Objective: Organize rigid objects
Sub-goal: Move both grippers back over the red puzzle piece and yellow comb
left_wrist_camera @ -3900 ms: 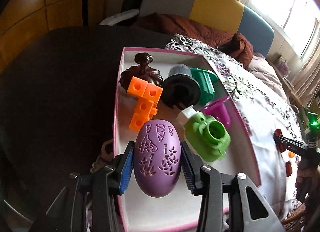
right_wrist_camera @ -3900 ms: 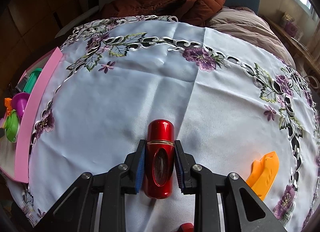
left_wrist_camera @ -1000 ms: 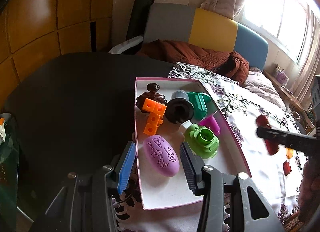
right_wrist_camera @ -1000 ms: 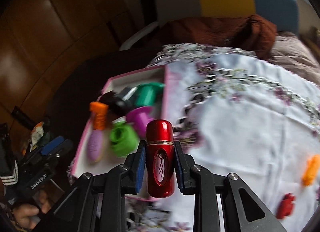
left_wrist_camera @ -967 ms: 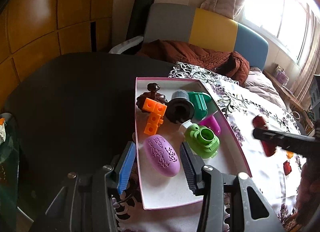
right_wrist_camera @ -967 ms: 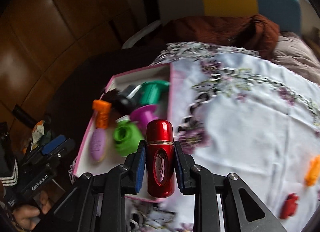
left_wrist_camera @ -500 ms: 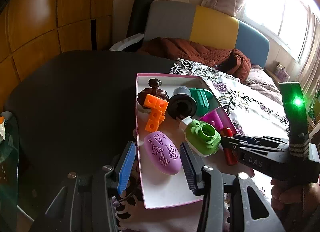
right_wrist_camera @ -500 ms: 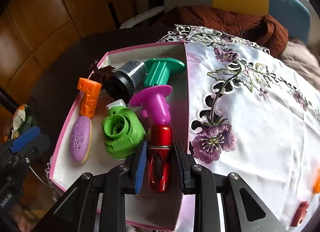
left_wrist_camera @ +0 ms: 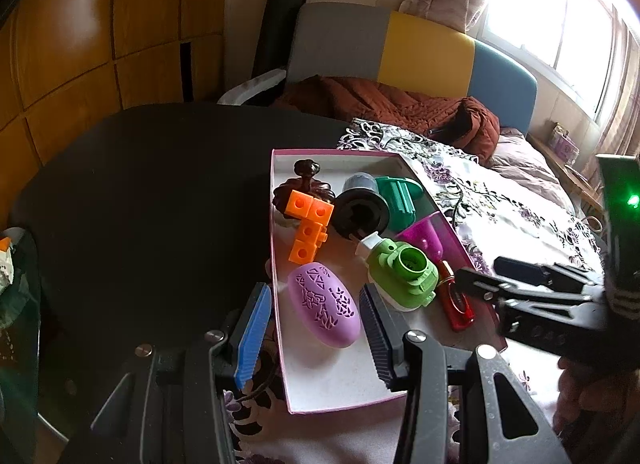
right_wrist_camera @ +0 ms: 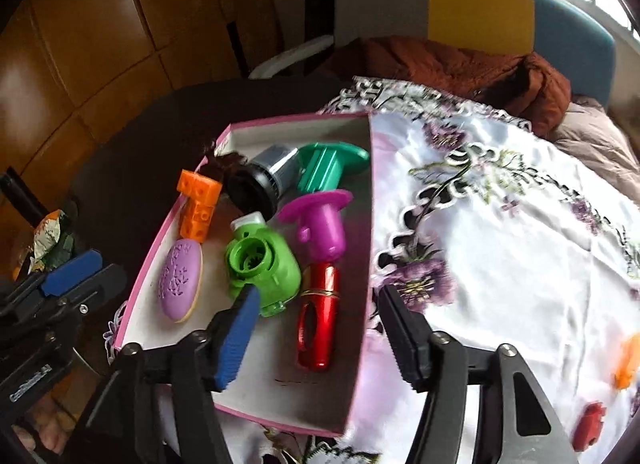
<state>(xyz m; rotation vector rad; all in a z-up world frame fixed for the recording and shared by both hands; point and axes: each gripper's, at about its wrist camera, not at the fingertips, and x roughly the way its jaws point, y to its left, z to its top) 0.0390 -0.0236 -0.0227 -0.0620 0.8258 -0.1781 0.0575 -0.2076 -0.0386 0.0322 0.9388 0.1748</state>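
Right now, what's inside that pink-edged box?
The pink-edged box holds a red canister, green nozzle, purple oval, magenta funnel, orange blocks, teal piece and black cylinder. The dark brown piece is partly covered.

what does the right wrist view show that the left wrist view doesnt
Only the right wrist view: an orange piece and a small red piece lying on the floral cloth, outside the box.

Only the left wrist view: the dark brown ornament fully seen.

Both: the pink box holding the red bottle, green toy and purple egg; the right claw is opening.
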